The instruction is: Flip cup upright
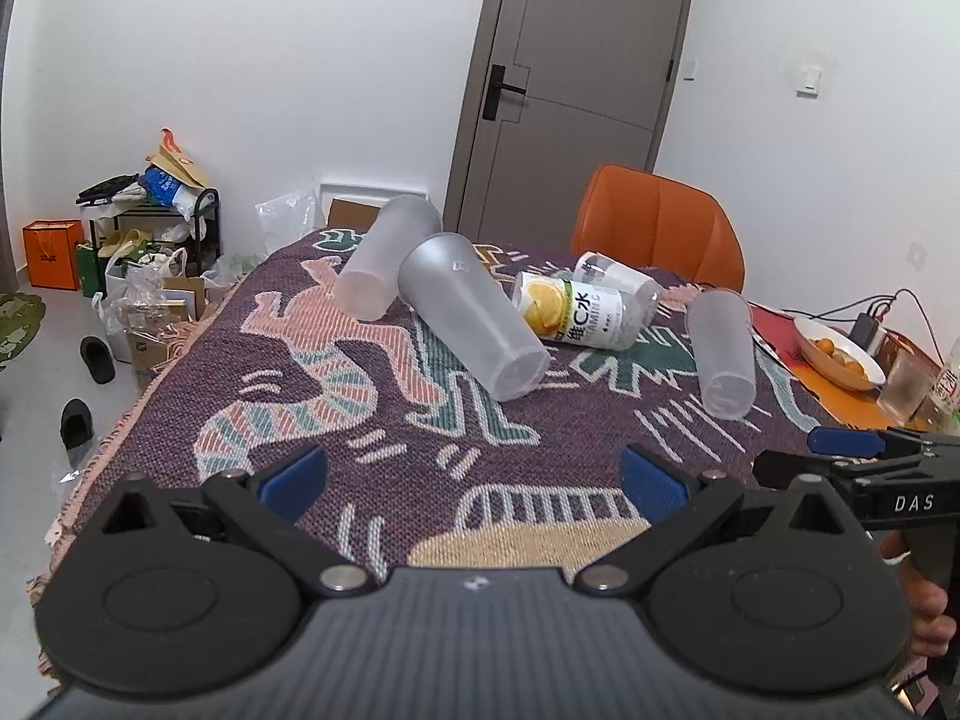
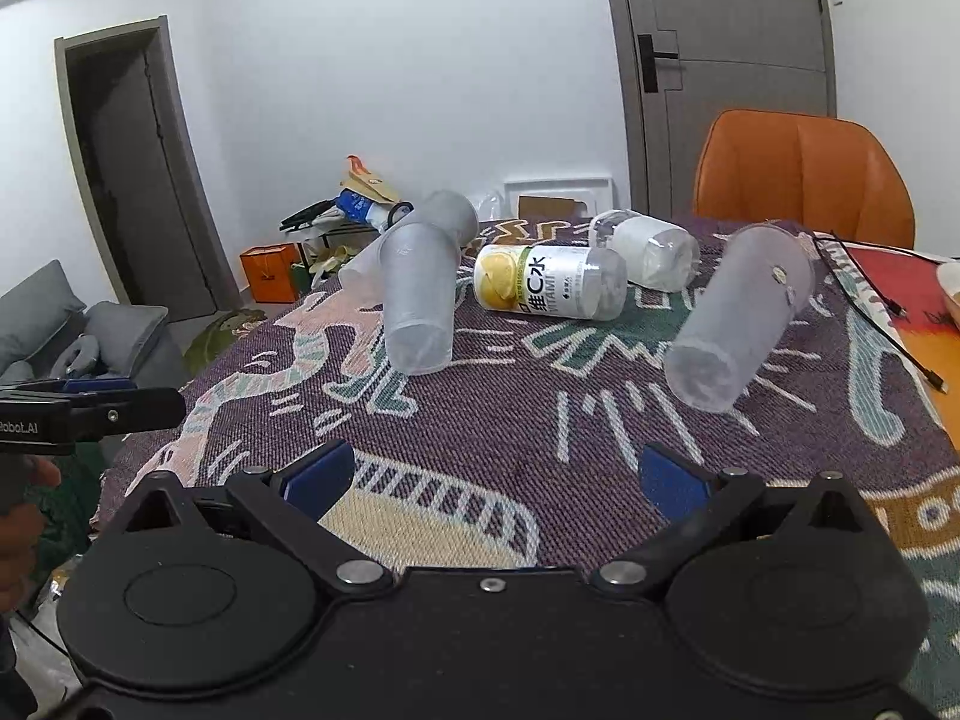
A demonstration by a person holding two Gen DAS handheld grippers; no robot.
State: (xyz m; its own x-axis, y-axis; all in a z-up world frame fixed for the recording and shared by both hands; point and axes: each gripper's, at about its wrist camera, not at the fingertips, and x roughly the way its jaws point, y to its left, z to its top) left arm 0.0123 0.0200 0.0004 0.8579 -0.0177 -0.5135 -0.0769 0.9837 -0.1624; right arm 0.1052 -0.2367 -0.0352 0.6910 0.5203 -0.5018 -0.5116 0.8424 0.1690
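My left tongs (image 1: pixel 474 480) and right tongs (image 2: pixel 522 480) both hover with jaws apart, gripping nothing, above the patterned cloth (image 2: pixel 480 420) on the worktop. Ahead of my right tongs, well apart, a frosted cup (image 2: pixel 735 324) lies on its side; two more cups (image 1: pixel 432 294) lie ahead of the left, beside two bottles (image 1: pixel 591 306).

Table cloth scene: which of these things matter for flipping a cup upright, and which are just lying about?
For the job:
- near frosted cup, on its side
- far frosted cup, on its side
- right frosted cup, on its side
- left gripper, open
- right gripper, open

Lying about:
- vitamin C bottle
- white bottle
- bowl of oranges
- orange chair
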